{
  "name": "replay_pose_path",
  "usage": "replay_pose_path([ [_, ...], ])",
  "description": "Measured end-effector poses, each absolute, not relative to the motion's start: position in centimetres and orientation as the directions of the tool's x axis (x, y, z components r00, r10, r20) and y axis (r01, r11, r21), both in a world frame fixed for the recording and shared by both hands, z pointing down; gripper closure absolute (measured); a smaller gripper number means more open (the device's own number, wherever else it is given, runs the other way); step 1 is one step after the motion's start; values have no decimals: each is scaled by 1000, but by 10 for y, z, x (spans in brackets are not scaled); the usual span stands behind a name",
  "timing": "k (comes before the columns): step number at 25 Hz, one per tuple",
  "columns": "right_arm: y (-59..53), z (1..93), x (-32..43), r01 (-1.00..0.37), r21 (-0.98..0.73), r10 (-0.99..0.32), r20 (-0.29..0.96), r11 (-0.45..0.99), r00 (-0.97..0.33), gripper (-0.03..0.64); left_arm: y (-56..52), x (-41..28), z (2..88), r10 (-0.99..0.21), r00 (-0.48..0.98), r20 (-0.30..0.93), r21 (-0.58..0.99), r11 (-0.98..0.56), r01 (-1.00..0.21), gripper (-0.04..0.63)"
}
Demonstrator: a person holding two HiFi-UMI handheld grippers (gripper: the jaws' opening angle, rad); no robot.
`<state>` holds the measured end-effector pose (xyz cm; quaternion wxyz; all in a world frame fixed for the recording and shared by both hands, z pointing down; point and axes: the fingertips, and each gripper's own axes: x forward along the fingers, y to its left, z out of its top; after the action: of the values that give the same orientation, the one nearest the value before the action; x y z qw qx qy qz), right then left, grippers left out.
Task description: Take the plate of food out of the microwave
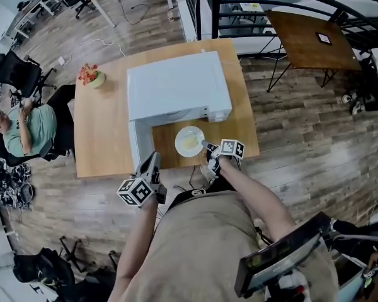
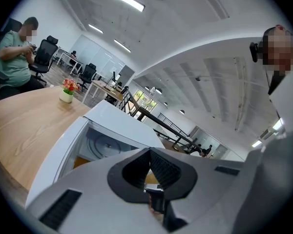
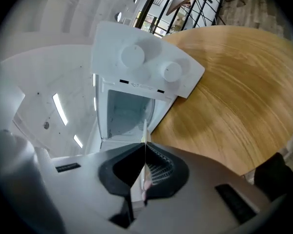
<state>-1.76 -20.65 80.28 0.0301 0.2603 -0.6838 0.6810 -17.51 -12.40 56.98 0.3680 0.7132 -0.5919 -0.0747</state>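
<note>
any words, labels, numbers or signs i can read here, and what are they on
No text here can be read.
Dark marks under the knobs of the microwave: too blurred to read.
Small label on the right hand-held gripper: too small to read.
Marker cubes: black-and-white square patterns, no words.

The wooden table (image 1: pixel 101 137) and the white microwave (image 1: pixel 176 83) are seen from high overhead, steeply downward, in the head view. The same microwave is shown close up in both gripper views: from low and tilted upward in the left, rolled sideways in the right.
</note>
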Motion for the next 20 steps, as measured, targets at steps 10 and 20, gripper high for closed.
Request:
replay_pose_path([
  [10,-210,877,-42,-508,-859,-179,510,-60,-842,603,-97,-168,572,-908,197,369,599,70,-798,591],
  [20,-214,909,-49,-706,-692,-132,694,149,-708,429,-77,-168,581,-912,99,398,601,178,-779,591],
])
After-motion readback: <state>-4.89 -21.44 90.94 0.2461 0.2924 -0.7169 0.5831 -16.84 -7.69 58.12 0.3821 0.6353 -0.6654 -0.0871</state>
